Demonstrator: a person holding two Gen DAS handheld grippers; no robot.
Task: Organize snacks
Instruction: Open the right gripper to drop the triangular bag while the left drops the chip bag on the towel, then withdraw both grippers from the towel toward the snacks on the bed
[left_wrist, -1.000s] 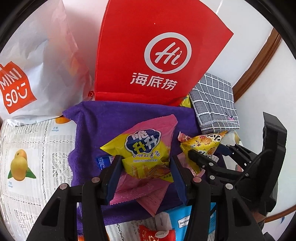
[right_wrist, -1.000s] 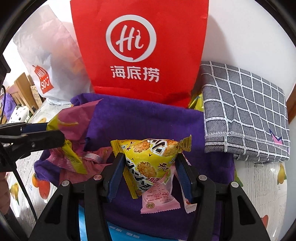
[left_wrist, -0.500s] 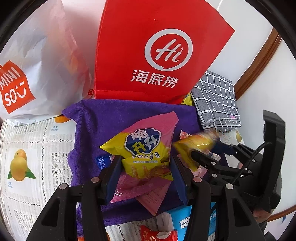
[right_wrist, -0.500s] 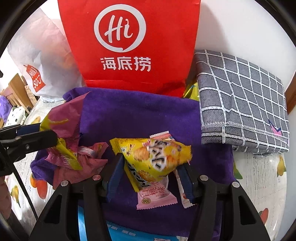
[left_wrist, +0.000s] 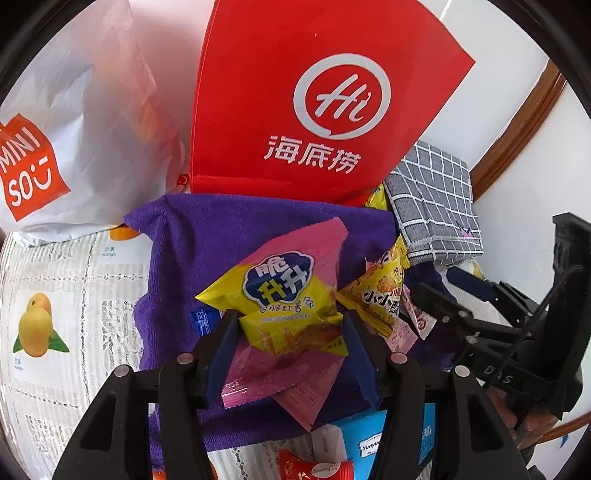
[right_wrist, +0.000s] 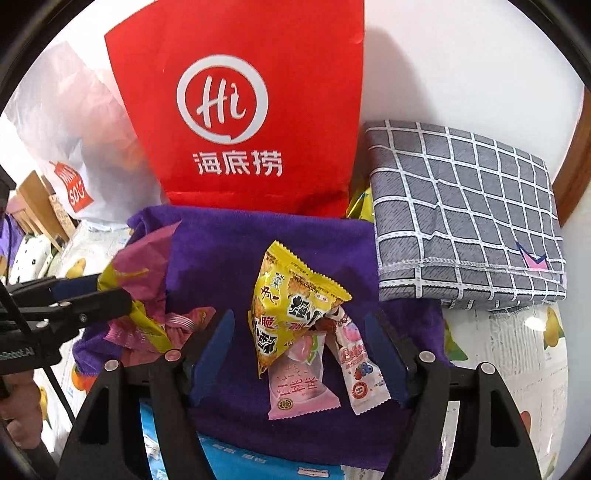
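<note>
My left gripper (left_wrist: 291, 332) has a yellow-and-pink sweet potato sticks packet (left_wrist: 288, 291) between its blue pads, held above a purple cloth (left_wrist: 207, 236). Its jaws are opening, and the pads still touch the packet's sides. My right gripper (right_wrist: 299, 332) is opening too, its jaws wide apart. A yellow cracker packet (right_wrist: 295, 306) lies loose between them on the cloth, touching neither pad. It leans on a pink peach candy (right_wrist: 299, 384) and a small white candy stick (right_wrist: 354, 362). The right wrist view shows the left gripper (right_wrist: 110, 290) with its packet (right_wrist: 136, 266) at the left.
A red paper bag (left_wrist: 325, 99) stands behind the cloth, with a white shop bag (left_wrist: 74, 129) to its left. A folded grey checked cloth (right_wrist: 461, 218) lies at the right. Pink wrappers (left_wrist: 273, 373), a blue packet (left_wrist: 369, 435) and a red candy (left_wrist: 314, 469) sit near me.
My right jaws have spread and let go of the yellow cracker packet, which dropped onto the candies on the purple cloth. The left jaws widened slightly with their packet still between them.
</note>
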